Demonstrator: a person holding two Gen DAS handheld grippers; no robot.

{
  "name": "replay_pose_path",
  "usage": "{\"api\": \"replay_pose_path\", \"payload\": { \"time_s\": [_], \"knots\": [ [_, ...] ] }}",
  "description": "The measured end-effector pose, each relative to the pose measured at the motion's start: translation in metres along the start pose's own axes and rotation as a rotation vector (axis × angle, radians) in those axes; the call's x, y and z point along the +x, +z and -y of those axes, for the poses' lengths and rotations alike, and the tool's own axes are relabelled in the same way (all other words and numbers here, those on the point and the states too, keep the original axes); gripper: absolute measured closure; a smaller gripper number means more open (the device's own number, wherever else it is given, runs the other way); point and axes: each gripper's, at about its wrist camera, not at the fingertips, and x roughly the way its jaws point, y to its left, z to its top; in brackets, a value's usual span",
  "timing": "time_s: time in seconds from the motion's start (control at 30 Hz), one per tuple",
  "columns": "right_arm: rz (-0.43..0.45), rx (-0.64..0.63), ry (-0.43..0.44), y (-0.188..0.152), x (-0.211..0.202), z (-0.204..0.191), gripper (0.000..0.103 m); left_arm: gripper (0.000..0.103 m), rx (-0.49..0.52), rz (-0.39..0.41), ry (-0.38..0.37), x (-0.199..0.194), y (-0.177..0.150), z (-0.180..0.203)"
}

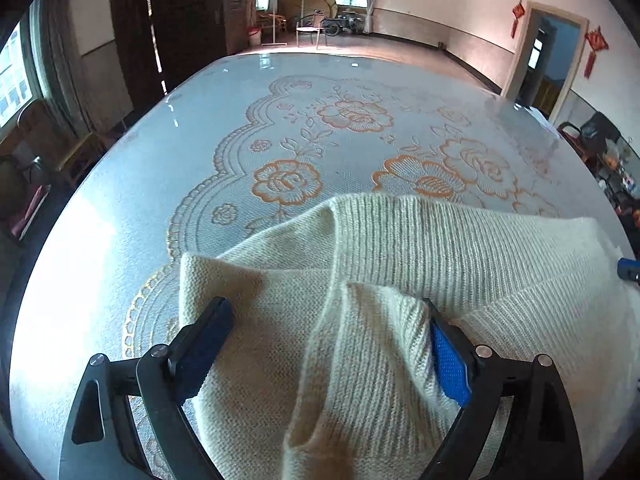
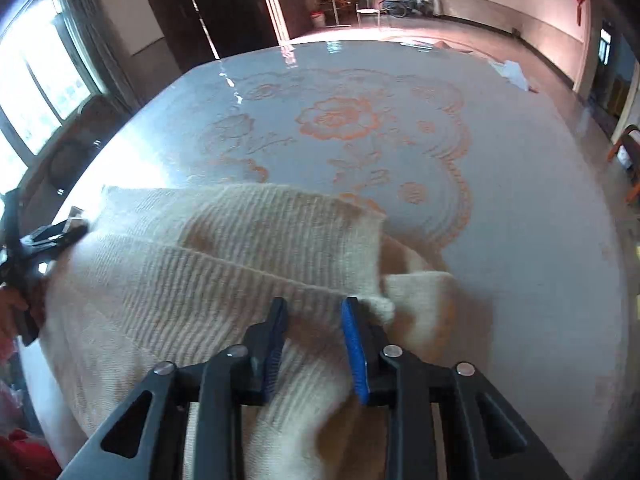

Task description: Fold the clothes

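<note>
Two grippers are working over one cream knitted sweater [image 1: 400, 264] that is lying bunched on the near part of a table [image 1: 120, 208] covered with a pale cloth bearing orange roses. The left gripper [image 1: 326, 308] is pointing steeply down over the sweater's near folds, its fingers [image 1: 448, 360] standing wide apart; a ridge of knit is rising between them, but the pads are not pressing on it, so nothing is being gripped. The right gripper [image 2: 314, 304] is also angling down at the sweater's right end, its fingers [image 2: 354, 348] standing only a little apart with a fold of the knit [image 2: 308, 364] running up between them; whether the pads are actually pinching that fold cannot be told. In the right wrist view the left gripper is showing at the far left edge beside the sweater, with part of a hand [image 2: 10, 312] on it.
</note>
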Motion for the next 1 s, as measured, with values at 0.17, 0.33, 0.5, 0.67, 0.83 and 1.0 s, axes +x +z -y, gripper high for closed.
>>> {"api": "replay_pose_path", "payload": {
  "time_s": [0.17, 0.33, 0.5, 0.67, 0.83, 1.0],
  "knots": [
    [0.118, -0.041, 0.138, -0.004, -0.042, -0.025, 0.07, 0.01, -0.085, 0.202, 0.034, -0.044, 0.002, -0.002],
    [0.021, -0.126, 0.056, -0.015, -0.008, -0.056, 0.071, 0.01, 0.057, 0.056, 0.095, -0.004, -0.005, 0.028],
    [0.017, -0.043, 0.023, -0.02, 0.007, -0.04, 0.07, 0.008, 0.018, 0.001, 0.191, 0.008, 0.006, 0.002],
    [0.074, 0.032, 0.014, -0.022, -0.023, -0.038, 0.069, 0.008, -0.179, -0.009, 0.162, -0.017, 0.007, -0.036],
    [0.029, 0.044, -0.018, -0.03, -0.02, -0.051, 0.068, 0.008, -0.232, 0.014, 0.206, -0.039, -0.008, -0.034],
    [-0.03, 0.079, -0.043, -0.033, -0.011, -0.048, 0.065, 0.008, -0.124, -0.029, 0.218, -0.04, -0.017, -0.01]
  ]
}}
